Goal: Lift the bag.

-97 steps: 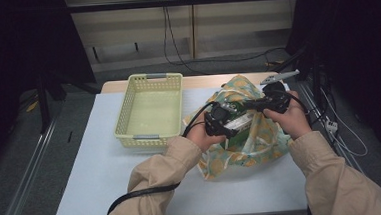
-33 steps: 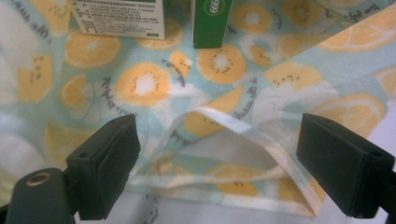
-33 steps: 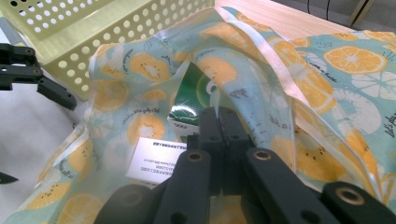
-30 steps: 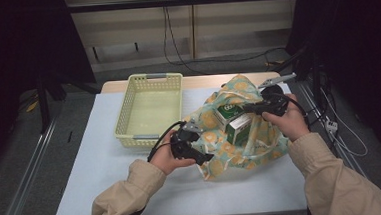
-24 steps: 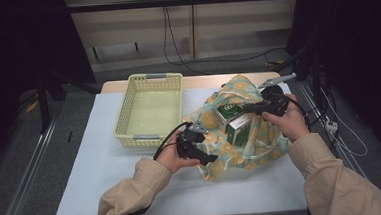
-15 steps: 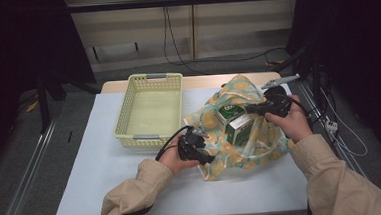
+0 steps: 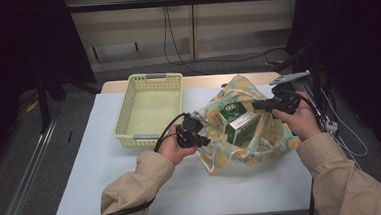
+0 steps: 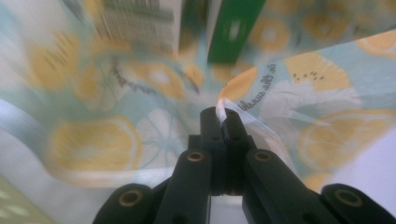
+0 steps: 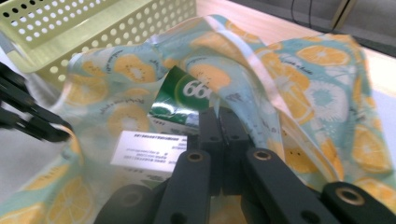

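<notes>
A lemon-print cloth bag [image 7: 224,155] lies on the white table [image 7: 107,177] with its mouth held apart. Inside sit a green box [image 7: 228,109] and a white-labelled box [image 7: 243,124]. My left gripper [image 7: 206,136] has just been closing and is shut on the bag's left rim [image 8: 222,103], the cloth pinched between its tips [image 8: 223,115]. My right gripper [image 7: 256,104] is shut on the bag's right rim and holds it up. Beyond its closed jaws [image 9: 218,114], the right gripper view has the green box [image 9: 187,98] and the labelled box [image 9: 149,151].
An empty pale yellow perforated basket [image 7: 146,79] stands on the table left of the bag, close behind my left hand. Cables trail from both grippers. A metal bracket [image 7: 289,76] sits at the table's far right edge.
My left gripper moved up and right from the bag's front to its left rim and shut on the cloth. The bag's mouth now stands wider. The right hand stayed about where it was.
</notes>
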